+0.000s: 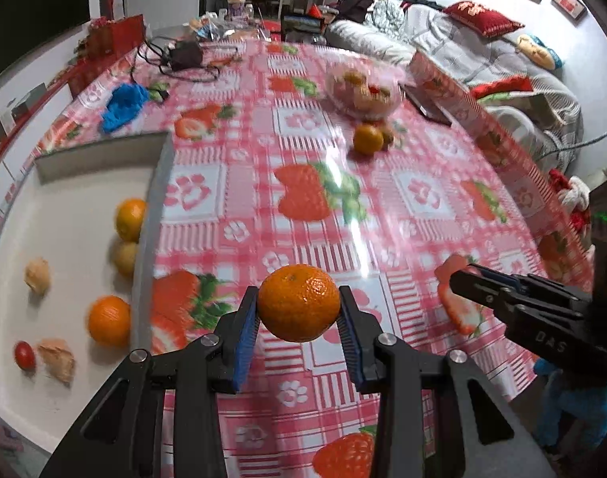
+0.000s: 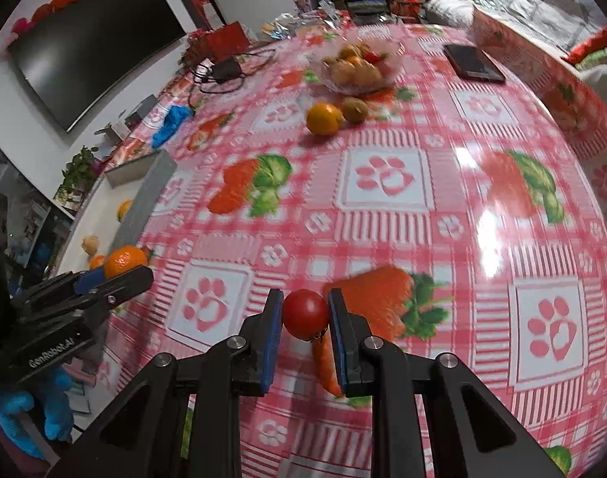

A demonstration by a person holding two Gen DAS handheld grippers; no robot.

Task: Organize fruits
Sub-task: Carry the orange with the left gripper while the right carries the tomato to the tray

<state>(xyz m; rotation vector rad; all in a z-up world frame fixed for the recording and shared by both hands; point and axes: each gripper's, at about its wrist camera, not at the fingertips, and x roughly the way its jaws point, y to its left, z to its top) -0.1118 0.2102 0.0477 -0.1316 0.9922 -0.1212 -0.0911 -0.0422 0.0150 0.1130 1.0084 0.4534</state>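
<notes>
My left gripper is shut on an orange mandarin and holds it above the strawberry-print tablecloth, just right of the white tray. My right gripper is shut on a small red tomato above the cloth. The tray holds two oranges, a kiwi, a small tomato and pale peel-like pieces. A clear bowl of fruit stands at the far side, with a loose orange and kiwi in front of it.
A black phone lies right of the bowl. A blue cloth and a black charger with cables lie at the far left. The tray's grey wall stands upright beside my left gripper. The table edge runs along the right.
</notes>
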